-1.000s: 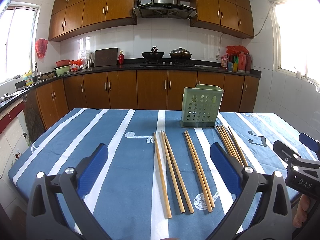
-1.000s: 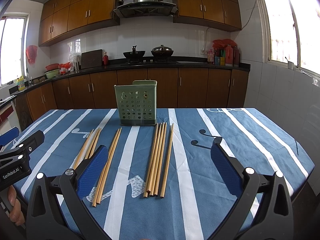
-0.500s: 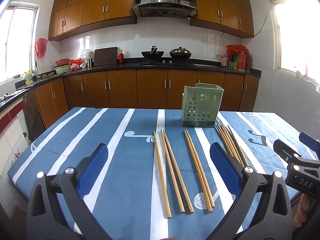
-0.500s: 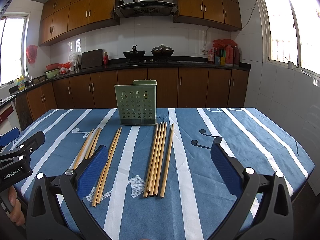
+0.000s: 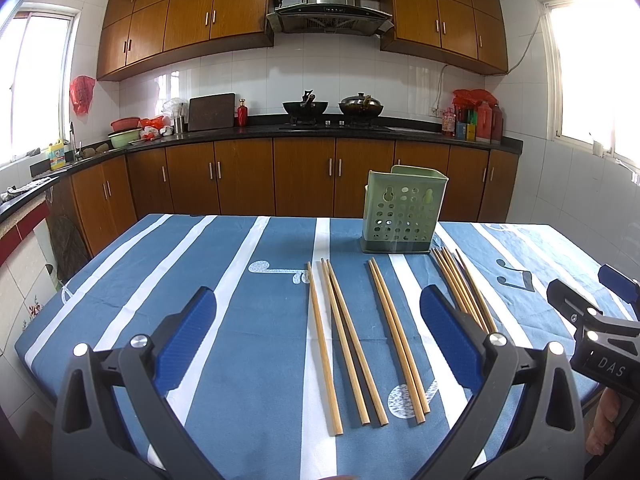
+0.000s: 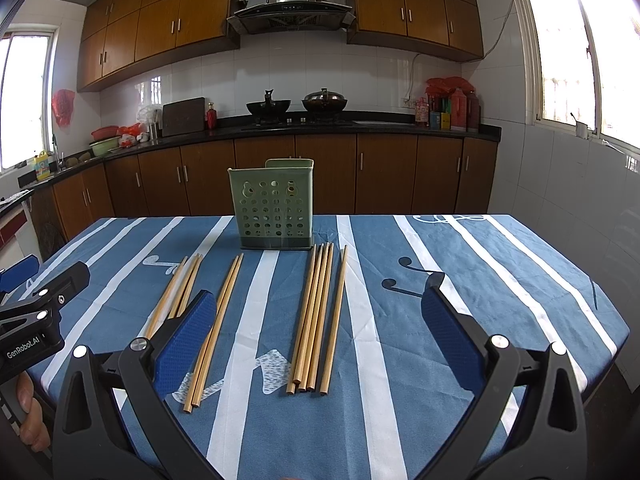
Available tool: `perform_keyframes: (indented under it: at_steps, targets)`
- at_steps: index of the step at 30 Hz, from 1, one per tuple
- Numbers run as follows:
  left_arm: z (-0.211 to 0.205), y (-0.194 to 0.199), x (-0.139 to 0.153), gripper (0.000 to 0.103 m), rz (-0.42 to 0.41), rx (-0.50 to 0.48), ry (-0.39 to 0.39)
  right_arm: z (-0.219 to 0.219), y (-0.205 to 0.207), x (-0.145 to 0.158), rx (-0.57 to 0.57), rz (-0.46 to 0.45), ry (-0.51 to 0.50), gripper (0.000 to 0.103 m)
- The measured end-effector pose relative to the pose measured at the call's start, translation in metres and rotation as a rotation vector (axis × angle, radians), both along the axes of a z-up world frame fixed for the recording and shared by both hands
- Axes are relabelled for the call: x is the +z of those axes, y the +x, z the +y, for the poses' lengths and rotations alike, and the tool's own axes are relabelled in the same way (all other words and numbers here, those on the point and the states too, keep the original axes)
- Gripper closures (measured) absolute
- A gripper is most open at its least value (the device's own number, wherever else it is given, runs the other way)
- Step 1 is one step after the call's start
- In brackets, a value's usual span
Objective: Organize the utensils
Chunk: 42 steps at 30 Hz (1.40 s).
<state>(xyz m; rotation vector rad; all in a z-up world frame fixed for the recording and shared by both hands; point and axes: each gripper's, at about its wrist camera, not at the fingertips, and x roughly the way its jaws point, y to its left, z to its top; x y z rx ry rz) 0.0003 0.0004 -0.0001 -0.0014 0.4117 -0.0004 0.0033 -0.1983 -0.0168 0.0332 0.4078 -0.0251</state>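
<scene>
Several wooden chopsticks lie in loose groups on the blue striped tablecloth (image 5: 200,280). In the left wrist view three chopsticks (image 5: 344,344) sit left of centre, a pair (image 5: 396,344) lies beside them, and a bundle (image 5: 460,284) runs behind the right finger. A green perforated utensil holder (image 5: 402,214) stands upright behind them. My left gripper (image 5: 316,320) hovers open over the near chopsticks, empty. In the right wrist view the holder (image 6: 272,210) stands centre, a bundle (image 6: 316,316) lies under my open right gripper (image 6: 316,320), and a pair (image 6: 214,328) lies left.
The other gripper and a hand show at each view's edge: right gripper (image 5: 592,332), left gripper (image 6: 36,312). The table's right edge (image 6: 600,300) drops to the floor. Kitchen cabinets and a counter with pots stand beyond the table.
</scene>
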Motion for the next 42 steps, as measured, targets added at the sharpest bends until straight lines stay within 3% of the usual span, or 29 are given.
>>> perform_keyframes:
  at_steps: [23, 26, 30, 34, 37, 42]
  targets:
    - [0.002, 0.007, -0.011, 0.004, 0.033, 0.016, 0.001, -0.007, 0.011, -0.014, -0.011, 0.040, 0.022, 0.002]
    - [0.005, 0.020, -0.026, 0.004, 0.068, 0.037, 0.005, -0.014, 0.022, -0.021, -0.028, 0.094, 0.035, 0.013]
    - [0.014, 0.031, -0.036, 0.004, 0.133, 0.074, 0.003, -0.028, 0.052, -0.040, -0.055, 0.235, 0.066, 0.047]
    - [0.028, 0.041, -0.045, 0.004, 0.196, 0.102, -0.027, -0.039, 0.077, -0.060, -0.054, 0.346, 0.132, 0.065]
    - [0.037, 0.048, -0.053, 0.004, 0.238, 0.114, -0.048, -0.035, 0.092, -0.071, -0.044, 0.401, 0.124, 0.071]
    - [0.042, 0.057, -0.063, 0.004, 0.283, 0.106, -0.063, -0.033, 0.105, -0.083, -0.037, 0.454, 0.110, 0.072]
